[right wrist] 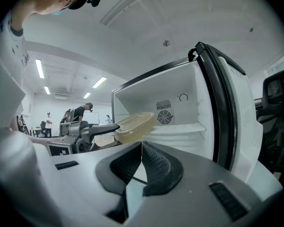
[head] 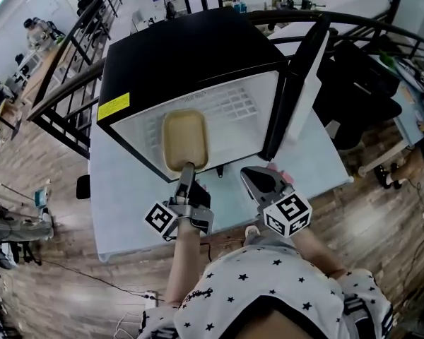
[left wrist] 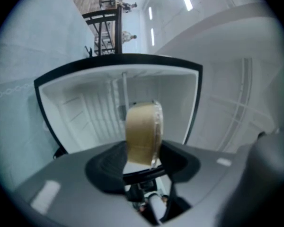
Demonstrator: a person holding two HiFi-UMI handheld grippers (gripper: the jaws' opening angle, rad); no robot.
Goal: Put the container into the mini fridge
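Placement was the step in hand. The left gripper (head: 187, 169) had its jaws part-way apart and clamped on the near end of the container (head: 185, 140). It held the container in the air at the mouth of the mini fridge (head: 184, 55), the far end reaching into the white compartment. The door (head: 300, 83) stood wide open to the right. The right gripper (head: 249, 175) hung beside it over the table (head: 127, 210), jaws pressed together on nothing. By my judgement, the next move called for pushing the container further in, setting it flat on the fridge floor below the shelf (right wrist: 180, 126), then releasing. The container looked shallow, rectangular with rounded corners, of yellowish translucent plastic, and apparently empty.
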